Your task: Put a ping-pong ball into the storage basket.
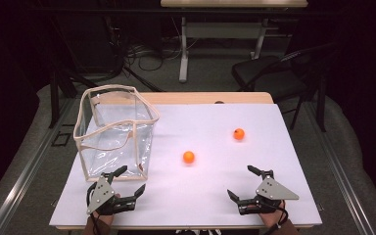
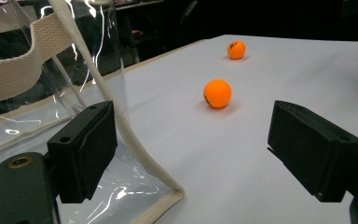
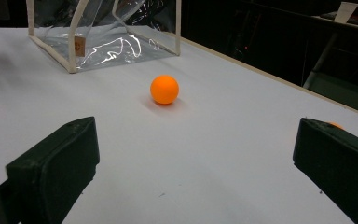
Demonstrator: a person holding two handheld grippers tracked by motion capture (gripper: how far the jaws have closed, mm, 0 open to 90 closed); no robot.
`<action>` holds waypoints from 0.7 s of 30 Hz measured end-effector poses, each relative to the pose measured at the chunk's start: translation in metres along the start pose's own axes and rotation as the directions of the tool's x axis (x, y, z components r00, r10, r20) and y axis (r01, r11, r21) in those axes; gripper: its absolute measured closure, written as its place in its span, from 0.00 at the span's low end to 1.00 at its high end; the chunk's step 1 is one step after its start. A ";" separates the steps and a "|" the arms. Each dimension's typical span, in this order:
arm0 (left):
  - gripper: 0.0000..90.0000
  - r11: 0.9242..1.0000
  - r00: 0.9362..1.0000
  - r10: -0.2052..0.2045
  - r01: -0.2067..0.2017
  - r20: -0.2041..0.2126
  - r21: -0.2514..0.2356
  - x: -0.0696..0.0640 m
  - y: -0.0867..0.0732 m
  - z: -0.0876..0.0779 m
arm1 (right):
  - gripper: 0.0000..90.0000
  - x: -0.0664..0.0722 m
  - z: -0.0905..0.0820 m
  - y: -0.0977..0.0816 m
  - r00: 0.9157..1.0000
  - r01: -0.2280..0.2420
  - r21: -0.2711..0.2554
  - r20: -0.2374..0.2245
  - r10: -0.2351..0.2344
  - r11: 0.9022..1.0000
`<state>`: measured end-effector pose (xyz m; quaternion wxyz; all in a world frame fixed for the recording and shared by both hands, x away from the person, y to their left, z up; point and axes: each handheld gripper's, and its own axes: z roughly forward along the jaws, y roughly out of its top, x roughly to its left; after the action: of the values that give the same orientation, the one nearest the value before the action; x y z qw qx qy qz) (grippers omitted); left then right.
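Note:
Two orange balls lie on the white table (image 1: 274, 161): a nearer ball (image 1: 189, 156) at the middle and a farther ball (image 1: 239, 133) to its right. A clear bag (image 1: 117, 129) with beige trim stands open at the left. My left gripper (image 1: 132, 179) rests at the front left, open and empty, beside the bag's near corner. In the left gripper view its jaws (image 2: 191, 135) stand wide, with the bag (image 2: 28, 70) at the left and both balls (image 2: 217, 93) (image 2: 236, 49) ahead. My right gripper (image 1: 240, 181) rests at the front right, open and empty (image 3: 196, 154), facing the nearer ball (image 3: 164, 89).
The bag (image 3: 102, 28) stands beyond the nearer ball in the right gripper view, and the farther ball (image 3: 335, 124) peeks over the right jaw. A black chair (image 1: 269, 73) and a second table (image 1: 235, 4) stand past the far edge. Cables lie on the floor behind.

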<state>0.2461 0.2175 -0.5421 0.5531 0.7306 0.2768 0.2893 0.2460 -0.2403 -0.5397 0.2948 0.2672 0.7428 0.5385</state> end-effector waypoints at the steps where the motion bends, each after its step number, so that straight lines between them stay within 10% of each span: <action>1: 0.17 1.000 1.000 0.001 -0.001 0.002 0.001 0.000 0.000 0.000 | 0.00 0.000 0.001 0.000 1.000 -0.001 0.001 0.000 0.001 1.000; 21: 0.17 1.000 1.000 -0.001 0.000 0.018 0.016 0.001 0.000 0.002 | 0.00 0.003 0.020 0.008 1.000 -0.013 0.085 0.000 0.013 0.996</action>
<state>0.2480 0.2166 -0.5427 0.5498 0.7376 0.2742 0.2803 0.2591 -0.2226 -0.5373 0.2797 0.2840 0.7633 0.5084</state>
